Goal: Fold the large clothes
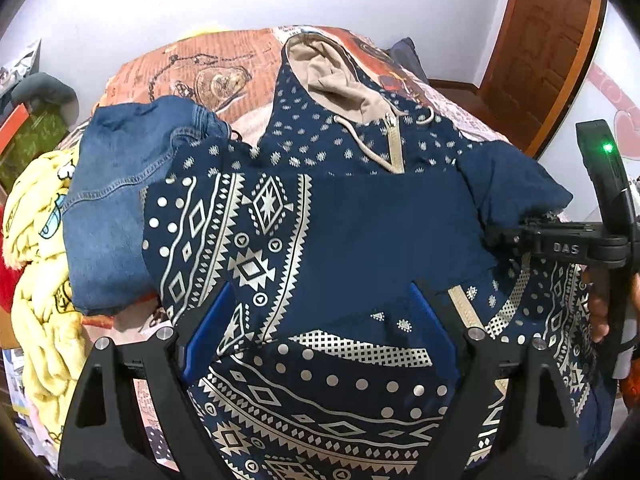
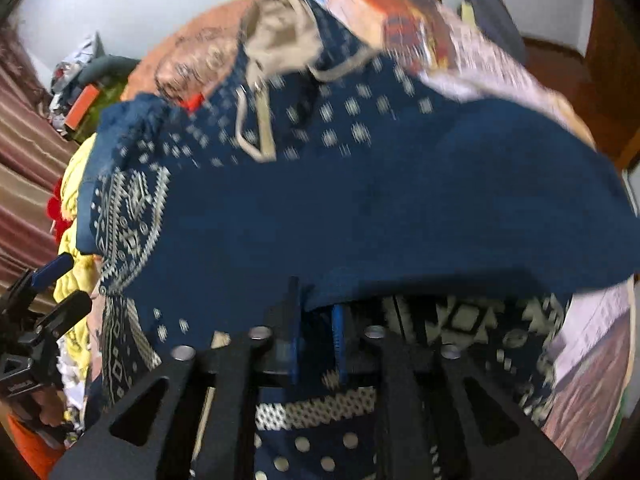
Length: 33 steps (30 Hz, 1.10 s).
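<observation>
Here the navy hoodie with cream geometric print [image 1: 280, 216] is laid on the bed, hood far; its folded sleeve [image 2: 360, 200] sits between the right hand-held gripper's [image 2: 316, 344] narrowly parted jaws, while the left hand-held gripper [image 1: 320, 320] is held wide, empty.

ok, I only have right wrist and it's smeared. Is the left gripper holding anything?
Observer: No. The left wrist view shows the left gripper open above the patterned front of the hoodie, with nothing pinched between its pads.
Operator: Where's the right one sitting?
Observer: From the side, the right gripper has its tips at the edge of the plain navy sleeve folded across the chest. I can't tell whether it's gripping.
Operator: Anything beside the hoodie?
Observer: A denim garment lies against its left side in that view, with a yellow blanket beyond it.
</observation>
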Available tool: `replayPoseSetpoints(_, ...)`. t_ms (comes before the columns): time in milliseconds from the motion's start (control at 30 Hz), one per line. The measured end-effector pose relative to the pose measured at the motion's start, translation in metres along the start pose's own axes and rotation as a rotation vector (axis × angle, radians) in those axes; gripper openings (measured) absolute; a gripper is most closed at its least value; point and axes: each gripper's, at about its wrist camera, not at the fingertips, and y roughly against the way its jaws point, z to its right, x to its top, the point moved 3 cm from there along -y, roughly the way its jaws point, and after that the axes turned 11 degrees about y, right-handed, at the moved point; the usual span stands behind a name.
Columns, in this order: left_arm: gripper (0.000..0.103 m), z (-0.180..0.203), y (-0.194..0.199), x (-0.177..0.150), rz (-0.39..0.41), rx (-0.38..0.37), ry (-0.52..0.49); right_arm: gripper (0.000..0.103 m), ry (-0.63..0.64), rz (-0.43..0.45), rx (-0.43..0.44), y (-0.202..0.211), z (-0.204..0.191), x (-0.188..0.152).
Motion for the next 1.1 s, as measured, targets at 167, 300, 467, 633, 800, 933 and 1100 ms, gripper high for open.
replayPoseSetpoints(167,0.087,0.005,-0.006,-0.002,-0.011,-0.005,-0.002,0.054,-0.019,0.013,0.009,0.025,0.008,-0.01)
replayPoseSetpoints(300,0.087,0.013,-0.01,0.001,-0.014,-0.01,-0.01,0.066,0.0,0.091,-0.064,0.059,0.018,-0.015)
replayPoseSetpoints(467,0.087,0.026,-0.013,0.006,-0.013,-0.021,-0.024,0.067,-0.106,0.171,-0.105,0.089,0.059,-0.022)
replayPoseSetpoints(633,0.087,0.04,-0.017,0.008,-0.02,-0.029,-0.04,0.067,-0.304,0.2,-0.107,0.097,0.123,-0.032)
replayPoseSetpoints(800,0.087,0.049,-0.023,0.009,-0.03,-0.032,-0.051,0.067,-0.474,0.193,-0.065,0.083,0.168,-0.042)
replayPoseSetpoints(933,0.087,0.053,-0.029,0.009,-0.039,-0.027,-0.055,0.067,-0.554,0.227,-0.019,0.069,0.186,-0.04)
replayPoseSetpoints(1100,0.087,0.055,-0.035,0.013,-0.043,-0.02,-0.054,0.064,-0.551,0.261,-0.05,0.064,0.197,-0.029)
